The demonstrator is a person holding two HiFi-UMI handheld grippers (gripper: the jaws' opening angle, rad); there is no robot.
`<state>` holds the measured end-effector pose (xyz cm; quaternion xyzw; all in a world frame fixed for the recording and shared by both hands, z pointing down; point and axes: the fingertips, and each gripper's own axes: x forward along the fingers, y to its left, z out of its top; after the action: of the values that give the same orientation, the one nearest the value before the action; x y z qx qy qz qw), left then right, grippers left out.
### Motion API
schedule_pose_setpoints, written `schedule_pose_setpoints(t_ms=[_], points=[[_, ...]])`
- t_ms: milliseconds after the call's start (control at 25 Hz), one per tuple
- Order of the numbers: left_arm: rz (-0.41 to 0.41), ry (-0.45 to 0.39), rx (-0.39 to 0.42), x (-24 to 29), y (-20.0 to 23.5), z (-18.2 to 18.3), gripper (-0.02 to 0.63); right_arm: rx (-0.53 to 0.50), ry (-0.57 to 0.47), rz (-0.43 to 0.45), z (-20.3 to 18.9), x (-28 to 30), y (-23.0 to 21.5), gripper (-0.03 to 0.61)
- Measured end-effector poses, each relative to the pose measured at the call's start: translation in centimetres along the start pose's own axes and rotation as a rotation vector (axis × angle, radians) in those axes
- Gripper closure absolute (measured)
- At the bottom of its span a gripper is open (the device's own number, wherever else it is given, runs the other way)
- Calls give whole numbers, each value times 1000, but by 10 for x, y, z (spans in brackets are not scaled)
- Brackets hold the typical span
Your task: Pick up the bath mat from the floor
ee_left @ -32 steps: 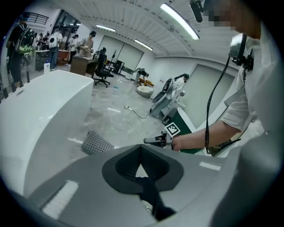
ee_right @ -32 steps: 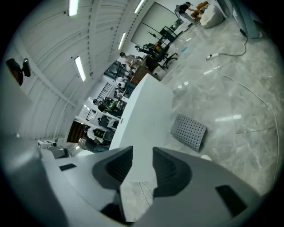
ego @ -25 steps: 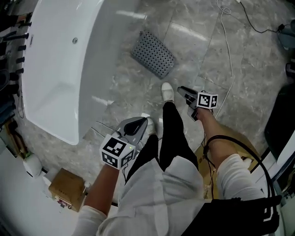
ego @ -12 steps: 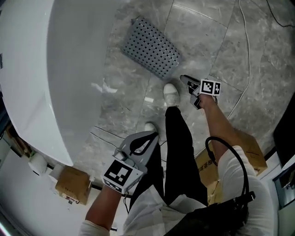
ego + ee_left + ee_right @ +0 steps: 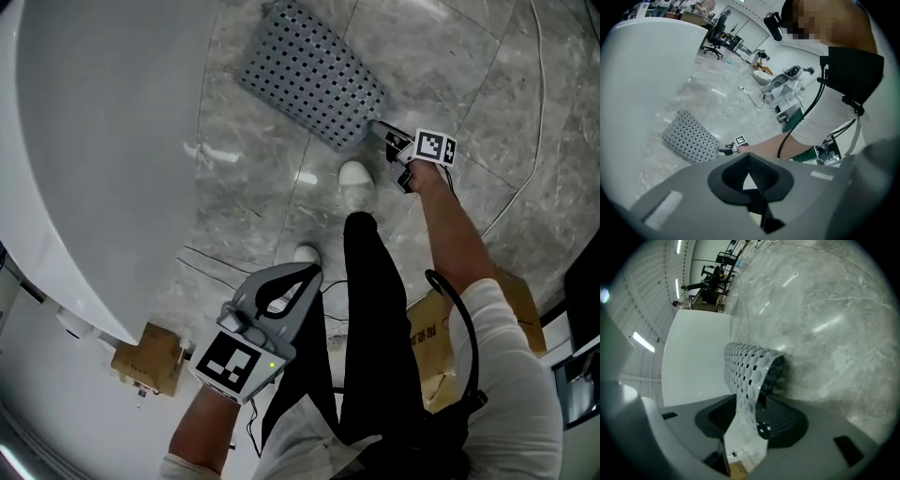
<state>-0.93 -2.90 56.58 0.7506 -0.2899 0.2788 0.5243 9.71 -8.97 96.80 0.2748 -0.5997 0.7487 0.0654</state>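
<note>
The grey perforated bath mat [image 5: 309,75] lies on the marble floor beside the tub; it also shows in the left gripper view [image 5: 689,138]. My right gripper [image 5: 380,131] is at the mat's near right corner. In the right gripper view the mat's edge [image 5: 750,371] curls up and stands between the jaws of the right gripper [image 5: 747,413]. Those jaws are opening, with gaps beside the mat. My left gripper [image 5: 309,272] hangs low by the person's leg, away from the mat. Its tips meet with nothing held, as the left gripper view [image 5: 749,157] shows.
A white bathtub [image 5: 103,141] fills the left side. A cardboard box [image 5: 150,361] sits by its near end, another box [image 5: 436,337] under the right arm. A cable [image 5: 534,141] runs over the floor at right. The person's white shoes [image 5: 354,183] stand just short of the mat.
The right gripper has travelled forward from beside the shoe to the mat's near corner. The head view has closed in on the mat. The left gripper stays low and shut.
</note>
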Motion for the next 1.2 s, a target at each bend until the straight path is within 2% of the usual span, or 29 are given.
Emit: schedule_pose_setpoints(t_ms=[200, 360, 480, 560, 640, 760, 960, 1040, 1200], points=[[44, 24, -9, 2, 29, -8, 607, 34, 0, 64, 6, 29, -4, 410], [60, 26, -34, 1, 38, -15, 607, 56, -20, 147, 18, 51, 12, 413], [76, 15, -18, 1, 41, -19, 607, 53, -47, 169, 24, 60, 28, 516], [81, 8, -24, -1, 41, -15, 607, 48, -57, 186, 22, 58, 38, 548], [74, -1, -42, -5, 36, -8, 607, 38, -61, 190, 20, 53, 48, 555], [78, -54, -1, -14, 34, 8, 607, 21, -64, 188, 24, 49, 68, 558], [66, -97, -1, -44, 10, 24, 607, -19, -56, 205, 22, 40, 130, 560], [65, -117, 1, -55, -4, 27, 607, -54, -42, 195, 21, 32, 150, 560], [88, -196, 68, -81, -25, 32, 607, -152, -8, 161, 17, 17, 182, 561]])
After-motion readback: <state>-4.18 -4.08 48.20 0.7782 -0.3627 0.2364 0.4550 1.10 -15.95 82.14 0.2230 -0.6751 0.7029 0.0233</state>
